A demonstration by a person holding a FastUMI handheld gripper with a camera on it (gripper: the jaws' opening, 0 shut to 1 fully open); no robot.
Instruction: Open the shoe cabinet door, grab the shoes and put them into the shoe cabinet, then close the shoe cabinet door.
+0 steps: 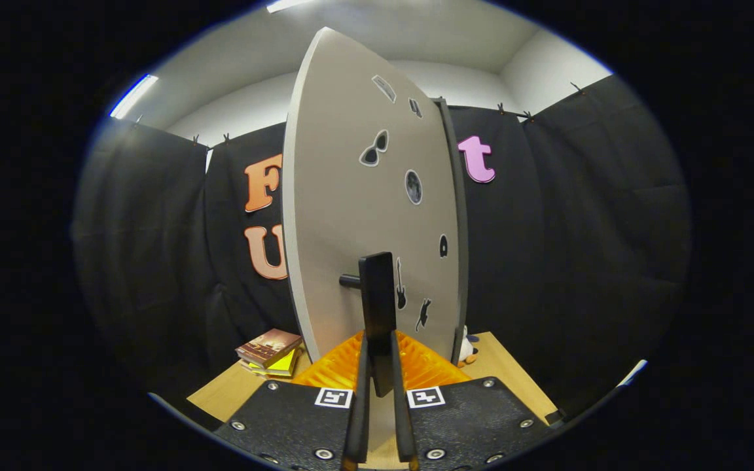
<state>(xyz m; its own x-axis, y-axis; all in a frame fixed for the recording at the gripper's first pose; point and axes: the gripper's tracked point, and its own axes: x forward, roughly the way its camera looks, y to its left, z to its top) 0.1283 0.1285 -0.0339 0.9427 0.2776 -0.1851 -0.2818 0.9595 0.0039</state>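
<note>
Gripper [378,392] at lower centre of the frame, jaws drawn narrow and clamped on the lower end of the door handle [377,307], a dark upright bar standing off the door on a short peg at its left. Both fingers [359,399] pressed against the bar's sides, one on each flank.

Shoe cabinet door [357,196] at centre of the frame, pale grey, swung partly open and seen nearly edge-on, rising from the surface to the upper centre. Small dark stickers scattered over its face: sunglasses [374,148] at upper middle, a round moon-like disc [413,187] below them, a guitar [400,284] and a leaping cat [423,314] just right of the handle. Darker edge of the cabinet body [461,222] immediately behind the door's right margin.

Orange ribbed item [426,366] low at centre, directly beyond the fingers at the foot of the door; identity not clear from this angle. Shoes themselves not identifiable with certainty.

Wooden surface [508,373] across the lower part of the frame. Stack of books [269,350] at lower left of the door, a yellow one under a brown one. Small plush toy [467,350] at lower right, partly hidden behind the door's bottom edge. Black cloth wall [580,229] behind everything; white ceiling with strip lights [133,96] at upper left.
</note>
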